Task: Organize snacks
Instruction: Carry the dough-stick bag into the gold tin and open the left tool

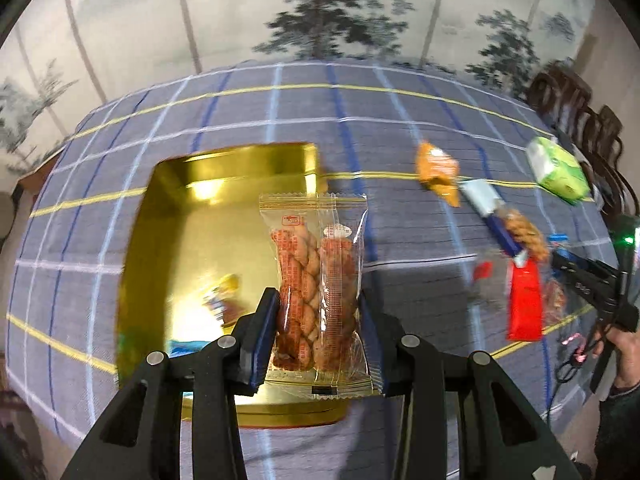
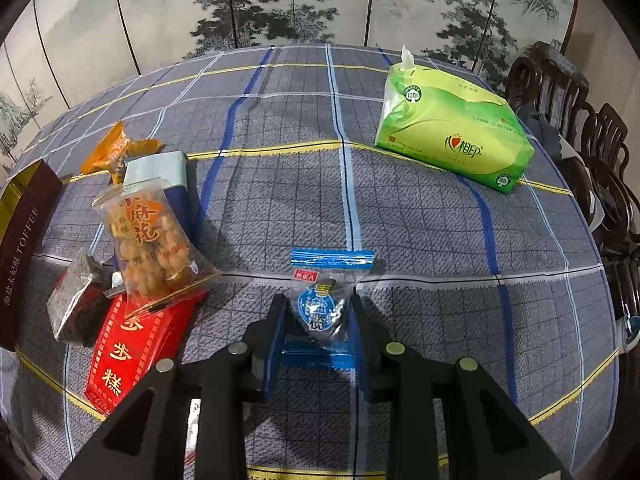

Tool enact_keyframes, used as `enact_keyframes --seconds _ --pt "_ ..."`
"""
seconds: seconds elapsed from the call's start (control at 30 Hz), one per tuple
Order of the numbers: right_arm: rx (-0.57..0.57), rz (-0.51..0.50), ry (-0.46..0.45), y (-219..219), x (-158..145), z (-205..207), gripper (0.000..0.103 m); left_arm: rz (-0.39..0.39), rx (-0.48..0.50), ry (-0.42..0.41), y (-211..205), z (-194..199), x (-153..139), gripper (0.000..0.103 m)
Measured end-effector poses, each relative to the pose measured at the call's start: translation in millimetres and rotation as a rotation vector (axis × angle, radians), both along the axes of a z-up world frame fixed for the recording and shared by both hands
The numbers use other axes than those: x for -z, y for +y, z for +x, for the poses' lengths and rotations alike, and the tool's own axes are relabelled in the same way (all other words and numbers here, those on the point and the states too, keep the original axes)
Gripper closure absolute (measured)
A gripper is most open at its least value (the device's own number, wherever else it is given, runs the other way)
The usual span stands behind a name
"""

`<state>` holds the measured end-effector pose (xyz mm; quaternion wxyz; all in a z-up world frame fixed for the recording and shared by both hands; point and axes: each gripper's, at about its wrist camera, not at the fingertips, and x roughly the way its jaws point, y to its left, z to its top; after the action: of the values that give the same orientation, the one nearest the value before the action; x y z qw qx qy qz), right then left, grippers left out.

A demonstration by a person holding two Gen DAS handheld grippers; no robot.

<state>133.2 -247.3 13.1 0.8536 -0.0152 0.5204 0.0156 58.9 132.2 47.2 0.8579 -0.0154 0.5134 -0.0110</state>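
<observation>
the left gripper [image 1: 318, 316] clamps a clear packet of twisted dough sticks [image 1: 316, 280], held upright above the open gold tin [image 1: 168, 208], seemingly to drop it in. the right gripper [image 2: 316, 320], low over the checked tablecloth [image 2: 420, 240], pinches a blue-sealed candy packet [image 2: 326, 300]; more snacks [image 2: 148, 248] wait beyond.

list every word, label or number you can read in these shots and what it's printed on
"TOFFEE", after Chinese characters too slanted to read: brown box side
"小麻花": clear pack of twists
"糕", under partly hidden characters: red packet
"心相印" and "100%": green tissue pack
"快乐八" on a red tag; big white characters crumpled, unsure: blue packet in the right hand-held gripper
Red print, too small: twist pack in the left hand-held gripper
</observation>
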Motion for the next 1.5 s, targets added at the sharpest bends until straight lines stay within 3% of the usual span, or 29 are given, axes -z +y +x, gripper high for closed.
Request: enact_keyframes --seconds 0.5,0.93,1.5 --pt "0.005 -0.010 0.004 1.4 0.5 1.6 0.073 0.060 -0.124 0.093 64.0 -14.0 34.9 0.067" --pt "0.014 -0.022 0.015 5.9 -1.1 2.7 0.073 0.088 -0.126 0.108 71.5 -17.4 47.2 0.067" --pt "0.024 -0.022 0.020 6.9 -1.7 4.4 0.073 0.068 -0.132 0.109 74.0 -15.6 46.2 0.064"
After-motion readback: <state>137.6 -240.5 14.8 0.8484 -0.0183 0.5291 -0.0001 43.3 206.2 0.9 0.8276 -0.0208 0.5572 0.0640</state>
